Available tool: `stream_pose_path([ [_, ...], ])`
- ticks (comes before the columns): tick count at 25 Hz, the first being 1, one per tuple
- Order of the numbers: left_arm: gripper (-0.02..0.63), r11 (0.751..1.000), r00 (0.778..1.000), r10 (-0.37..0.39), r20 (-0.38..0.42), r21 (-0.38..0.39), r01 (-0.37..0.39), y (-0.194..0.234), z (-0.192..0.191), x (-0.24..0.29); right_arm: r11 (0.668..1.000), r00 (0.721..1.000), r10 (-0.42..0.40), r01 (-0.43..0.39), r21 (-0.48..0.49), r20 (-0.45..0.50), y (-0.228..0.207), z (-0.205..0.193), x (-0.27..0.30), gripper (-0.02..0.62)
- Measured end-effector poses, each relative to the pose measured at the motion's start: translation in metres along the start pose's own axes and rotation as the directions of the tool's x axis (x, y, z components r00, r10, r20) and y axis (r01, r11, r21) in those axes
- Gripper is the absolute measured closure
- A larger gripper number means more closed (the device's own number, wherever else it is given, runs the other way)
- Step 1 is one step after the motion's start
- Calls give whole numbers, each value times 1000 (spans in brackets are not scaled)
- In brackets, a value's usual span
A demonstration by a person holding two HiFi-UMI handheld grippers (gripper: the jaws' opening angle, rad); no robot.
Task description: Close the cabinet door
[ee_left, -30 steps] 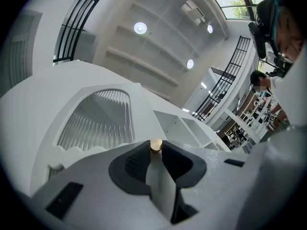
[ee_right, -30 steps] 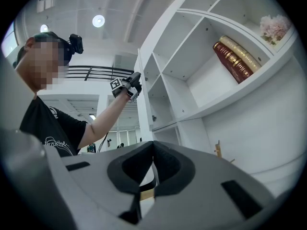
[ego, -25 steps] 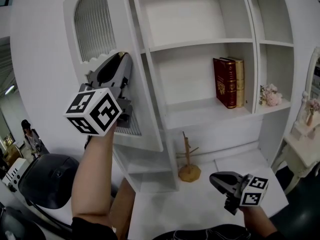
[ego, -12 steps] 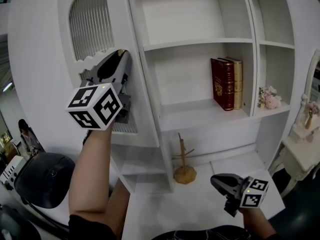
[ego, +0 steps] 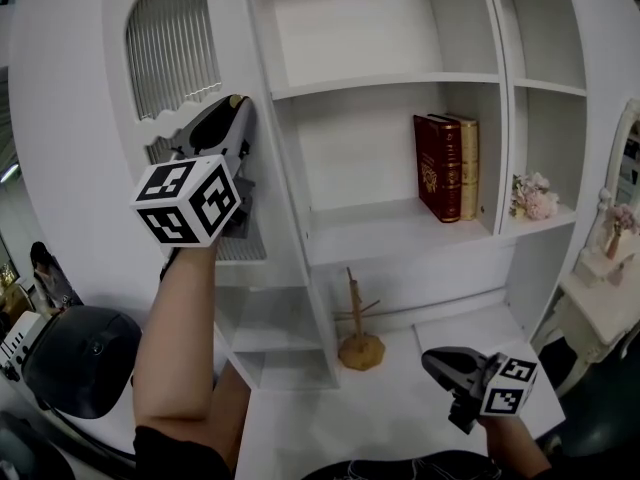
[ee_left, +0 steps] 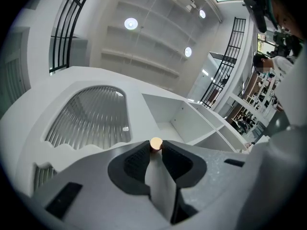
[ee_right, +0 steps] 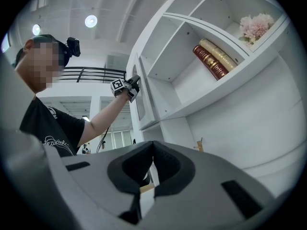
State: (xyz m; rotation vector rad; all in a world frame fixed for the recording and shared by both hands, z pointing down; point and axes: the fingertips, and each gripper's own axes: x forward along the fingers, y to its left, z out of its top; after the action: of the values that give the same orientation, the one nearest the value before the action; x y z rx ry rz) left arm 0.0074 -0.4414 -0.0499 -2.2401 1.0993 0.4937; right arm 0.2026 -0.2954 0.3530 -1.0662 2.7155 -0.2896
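As it hangs ajar, white door (ego: 238, 38), arched ribbed pane (ego: 170, 43), brass knob (ee_left: 156, 143)

The cabinet door (ego: 170, 48) is left of the books (ego: 445, 166), flowers (ego: 530, 196) right (next compartment). A wooden stand (ego: 357, 323) sits below them, on the table (ego: 400, 408).

My head view looks forward and steeply down, close on the tall white open-shelved cabinet (ego: 380, 28). The left gripper view sits right against the white cabinet door (ee_left: 72, 78), tilted up across its arched ribbed-glass window (ee_left: 91, 116), which my head view shares. The right gripper view looks up from low in front, farther back, sharing the dark red and gold hardback books (ee_right: 213, 56) with the head view.
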Motion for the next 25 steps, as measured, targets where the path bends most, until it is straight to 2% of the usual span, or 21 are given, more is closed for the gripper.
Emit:
stream_pose_path([
  [14, 528, 996, 997, 65, -29, 63, -63, 7, -19, 21, 1000, 1000, -11, 11, 11, -5, -26, -1, -13, 588],
  [20, 528, 994, 996, 94, -7, 52, -94, 8, -19, 20, 1000, 1000, -5, 5, 20, -6, -35, -3, -23, 588],
  [25, 528, 995, 994, 101, -40, 28, -100, 9, -20, 20, 1000, 1000, 4, -4, 22, -13, -40, -7, -30, 588],
])
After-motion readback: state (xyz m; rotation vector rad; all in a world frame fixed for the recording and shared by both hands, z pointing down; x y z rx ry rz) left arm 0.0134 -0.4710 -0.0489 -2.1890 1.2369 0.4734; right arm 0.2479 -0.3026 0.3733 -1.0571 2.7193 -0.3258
